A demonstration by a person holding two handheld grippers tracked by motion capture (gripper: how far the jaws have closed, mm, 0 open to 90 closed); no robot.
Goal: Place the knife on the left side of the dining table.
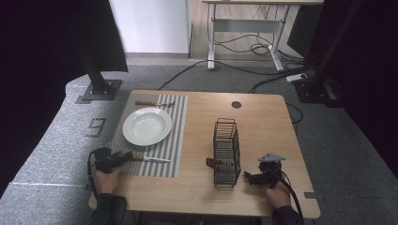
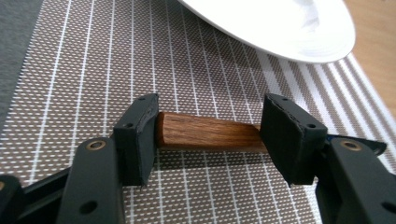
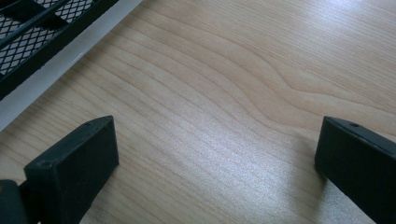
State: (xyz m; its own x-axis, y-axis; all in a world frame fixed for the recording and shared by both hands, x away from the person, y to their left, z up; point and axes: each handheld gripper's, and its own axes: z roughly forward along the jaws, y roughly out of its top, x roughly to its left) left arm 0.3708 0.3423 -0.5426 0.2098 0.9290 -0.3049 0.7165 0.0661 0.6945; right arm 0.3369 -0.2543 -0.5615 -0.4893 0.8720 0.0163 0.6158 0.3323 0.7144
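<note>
A knife lies on the striped placemat (image 1: 174, 140) with its blade (image 1: 157, 160) pointing right and its wooden handle (image 2: 210, 134) toward me. My left gripper (image 1: 126, 156) rests at the mat's near left. Its jaws (image 2: 208, 140) stand partly apart on either side of the handle, with a gap much wider than the handle is thick. The white plate (image 1: 147, 125) sits just beyond, its rim (image 2: 299, 42) close to the jaws. My right gripper (image 1: 248, 176) lies on the bare wood (image 3: 224, 93) right of the black wire rack (image 1: 226, 152), open (image 3: 217, 154) and holding nothing.
A wooden-handled fork (image 1: 152, 103) lies on the mat behind the plate. A brown-handled utensil (image 1: 217, 163) sticks out of the rack's left side. The rack's mesh base (image 3: 37, 28) is close to my right gripper. A round cable hole (image 1: 236, 104) is at the far edge.
</note>
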